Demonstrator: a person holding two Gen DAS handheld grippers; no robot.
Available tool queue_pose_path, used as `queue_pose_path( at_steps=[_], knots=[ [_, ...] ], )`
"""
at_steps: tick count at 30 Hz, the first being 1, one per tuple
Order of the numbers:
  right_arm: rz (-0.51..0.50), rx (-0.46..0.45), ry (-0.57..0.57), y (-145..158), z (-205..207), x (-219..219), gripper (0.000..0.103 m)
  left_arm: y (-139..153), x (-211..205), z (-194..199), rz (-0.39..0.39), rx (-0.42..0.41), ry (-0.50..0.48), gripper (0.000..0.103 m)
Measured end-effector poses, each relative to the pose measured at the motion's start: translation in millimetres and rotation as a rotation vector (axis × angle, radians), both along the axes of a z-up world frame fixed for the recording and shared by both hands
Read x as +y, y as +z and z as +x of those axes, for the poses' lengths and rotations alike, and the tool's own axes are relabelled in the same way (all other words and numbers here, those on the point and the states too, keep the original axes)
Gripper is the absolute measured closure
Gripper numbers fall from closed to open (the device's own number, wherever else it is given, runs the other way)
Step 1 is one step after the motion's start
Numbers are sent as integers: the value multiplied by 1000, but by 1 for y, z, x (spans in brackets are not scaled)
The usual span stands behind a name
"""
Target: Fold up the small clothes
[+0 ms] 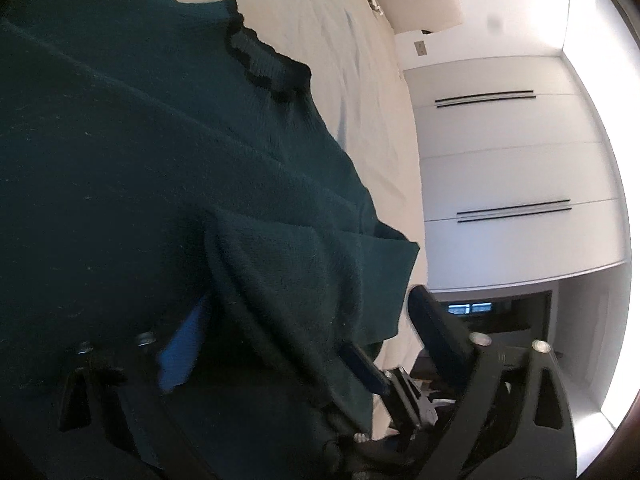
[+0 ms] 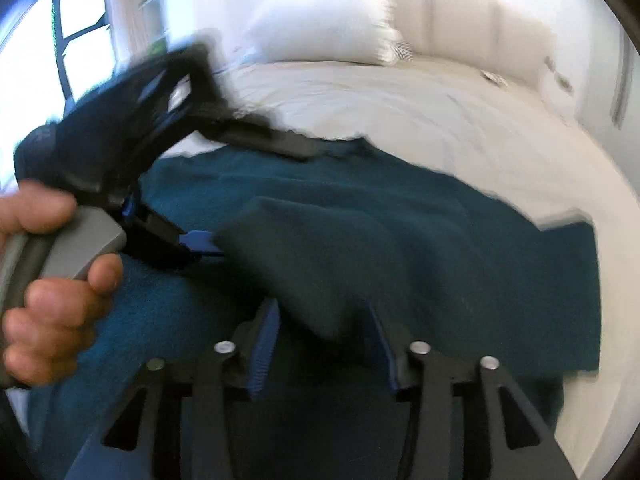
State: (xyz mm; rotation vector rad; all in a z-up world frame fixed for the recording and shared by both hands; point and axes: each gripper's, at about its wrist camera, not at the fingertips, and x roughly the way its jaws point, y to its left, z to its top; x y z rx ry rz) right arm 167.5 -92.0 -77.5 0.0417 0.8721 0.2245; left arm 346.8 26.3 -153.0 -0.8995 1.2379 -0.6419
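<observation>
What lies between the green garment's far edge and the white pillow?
Only bare white bedsheet between the green garment and pillow, seen in the right wrist view.

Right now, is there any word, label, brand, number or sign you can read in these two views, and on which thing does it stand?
No readable text in either view.
green sweater: no label or print shows.
left hand-held gripper: no marking visible; blurred.
right hand-held gripper: no marking visible.
small plate on the wall: too small to read.
pillow and bed sheet: plain, blurred.
</observation>
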Motion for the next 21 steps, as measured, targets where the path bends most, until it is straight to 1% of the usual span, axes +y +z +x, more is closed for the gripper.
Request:
queue_pose_path(
  at_steps=[1, 3, 5, 6, 7, 8, 10, 11, 13, 15, 16, 19, 20, 21],
  knots=[
    [75, 14, -50, 1, -8, -20, 52, -2, -3, 0, 9, 6, -5, 34],
    [180, 33, -122, -1, -19, -49, 52, -3, -13, 1, 47, 2, -22, 70],
    [337, 58, -204, -5, -30, -82, 50, -1, -20, -3, 98, -9, -39, 76],
    [414, 70, -236, -8, -33, -96, 48, 0, -23, -4, 117, -21, -45, 84],
    [503, 80, -270, -11, -34, -110, 47, 2, -25, -5, 140, -34, -49, 88],
    [560, 83, -291, -13, -34, -116, 47, 5, -26, -5, 163, -47, -49, 95],
    [716, 100, -356, -22, -32, -138, 43, 13, -21, -7, 173, -71, -34, 96],
    [784, 107, -364, -26, -32, -143, 43, 20, -18, -7, 176, -95, -24, 96],
    [912, 125, -385, -34, -42, -142, 39, 37, -8, -10, 196, -140, -1, 96],
    [1059, 124, -420, -44, -43, -149, 36, 53, 4, -10, 195, -177, 24, 96],
    [1153, 113, -449, -51, -43, -154, 35, 61, 10, -10, 191, -190, 37, 96],
    [1298, 99, -507, -64, -36, -165, 33, 79, 36, -11, 172, -213, 83, 96],
    [1329, 90, -531, -66, -33, -168, 33, 82, 48, -12, 168, -216, 98, 96],
    [1334, 81, -545, -65, -31, -171, 33, 83, 55, -13, 168, -216, 110, 96]
  ],
)
